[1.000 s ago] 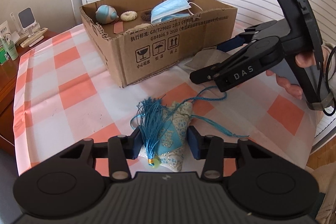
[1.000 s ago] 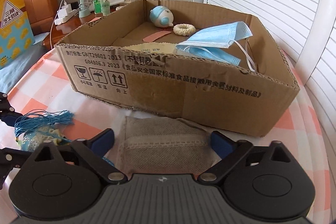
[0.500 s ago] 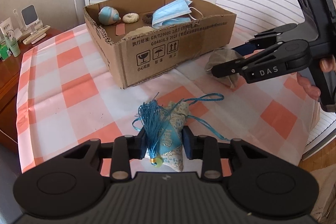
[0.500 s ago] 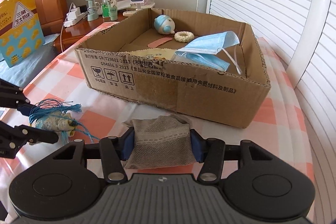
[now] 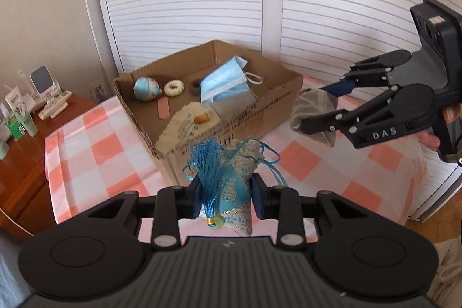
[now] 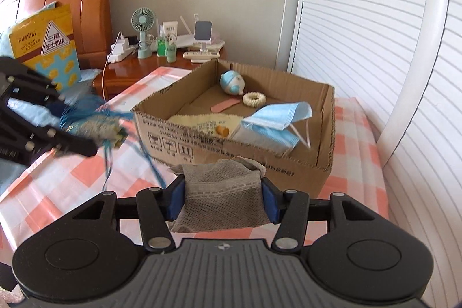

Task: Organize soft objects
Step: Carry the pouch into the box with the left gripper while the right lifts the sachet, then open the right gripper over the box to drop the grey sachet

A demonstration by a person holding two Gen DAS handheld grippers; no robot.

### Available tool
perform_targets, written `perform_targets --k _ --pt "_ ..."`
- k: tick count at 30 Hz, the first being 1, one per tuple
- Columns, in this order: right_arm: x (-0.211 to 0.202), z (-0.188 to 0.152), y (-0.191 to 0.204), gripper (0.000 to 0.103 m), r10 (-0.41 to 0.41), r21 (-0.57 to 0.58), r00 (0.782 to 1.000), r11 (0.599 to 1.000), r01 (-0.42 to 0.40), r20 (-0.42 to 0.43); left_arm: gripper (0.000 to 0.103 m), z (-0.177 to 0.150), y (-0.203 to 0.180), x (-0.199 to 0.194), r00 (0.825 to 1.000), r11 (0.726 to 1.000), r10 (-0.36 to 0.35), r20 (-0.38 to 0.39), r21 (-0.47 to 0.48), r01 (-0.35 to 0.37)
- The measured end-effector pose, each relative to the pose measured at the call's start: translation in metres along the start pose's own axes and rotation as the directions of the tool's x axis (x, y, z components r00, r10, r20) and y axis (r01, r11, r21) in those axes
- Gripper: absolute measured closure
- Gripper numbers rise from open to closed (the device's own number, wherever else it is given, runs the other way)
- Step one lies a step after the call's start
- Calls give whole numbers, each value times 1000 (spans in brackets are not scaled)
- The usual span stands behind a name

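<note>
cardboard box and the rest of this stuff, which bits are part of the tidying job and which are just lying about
Part of the job:
- cardboard box
- blue tasselled sachet, held in the left gripper
- grey mesh pouch, held in the right gripper
- face mask, already in the box

Just lying about:
- desk fan
- yellow packet
- phone stand

box (image 6: 260, 160): matt corrugated cardboard | pouch (image 6: 222, 198): grey mesh cloth | nightstand (image 6: 138, 71): glossy wood | tablecloth (image 5: 86, 152): smooth checked cloth

A blue brocade sachet (image 5: 231, 189) with tassel sits low in the frame's centre, lifted; a grey mesh pouch (image 6: 222, 198) hangs crumpled at lower centre; the cardboard box (image 6: 260, 160) sits mid-frame.
</note>
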State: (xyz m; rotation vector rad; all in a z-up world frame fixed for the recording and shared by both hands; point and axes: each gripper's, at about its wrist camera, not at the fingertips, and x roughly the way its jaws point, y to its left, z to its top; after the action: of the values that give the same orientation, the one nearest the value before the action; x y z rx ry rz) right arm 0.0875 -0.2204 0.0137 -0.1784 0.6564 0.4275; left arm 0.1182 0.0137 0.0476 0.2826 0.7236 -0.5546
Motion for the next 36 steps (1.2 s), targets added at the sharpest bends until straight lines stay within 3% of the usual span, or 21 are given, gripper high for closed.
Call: perform_targets --k 5,10,12,14,15,16,18,22,30,36 --pt "-8 8 -6 44 -13 5 1000 1000 13 26 71 45 18 20 999 999 33 32 10 -33" --pt "-11 16 -11 44 -33 10 999 999 33 40 70 85 41 64 997 997 70 36 -10 -70" --pt "-11 18 -13 44 -39 10 998 999 39 43 59 93 46 83 994 995 99 38 -28 -98" --pt "-11 20 -14 44 -43 9 998 999 43 44 35 94 49 100 989 989 141 32 -39 -140" --pt "-10 21 -15 44 -47 8 998 999 47 44 19 92 51 106 987 986 159 33 -52 -158" --pt "-9 22 -15 44 -50 7 998 999 50 44 14 88 52 109 985 985 167 39 -60 -164" --pt "-8 25 -17 44 -53 5 998 999 52 47 14 81 49 111 983 983 177 46 -68 -173" --pt "0 32 -22 44 -53 1 997 999 53 50 1 67 41 96 974 974 218 65 -76 -213" --pt "36 67 -40 44 -39 0 998 999 39 46 1 34 23 47 967 961 232 107 -176 -211" --pt "76 107 -57 44 -85 -15 996 996 85 32 1 7 1 27 932 928 344 109 -189 -321"
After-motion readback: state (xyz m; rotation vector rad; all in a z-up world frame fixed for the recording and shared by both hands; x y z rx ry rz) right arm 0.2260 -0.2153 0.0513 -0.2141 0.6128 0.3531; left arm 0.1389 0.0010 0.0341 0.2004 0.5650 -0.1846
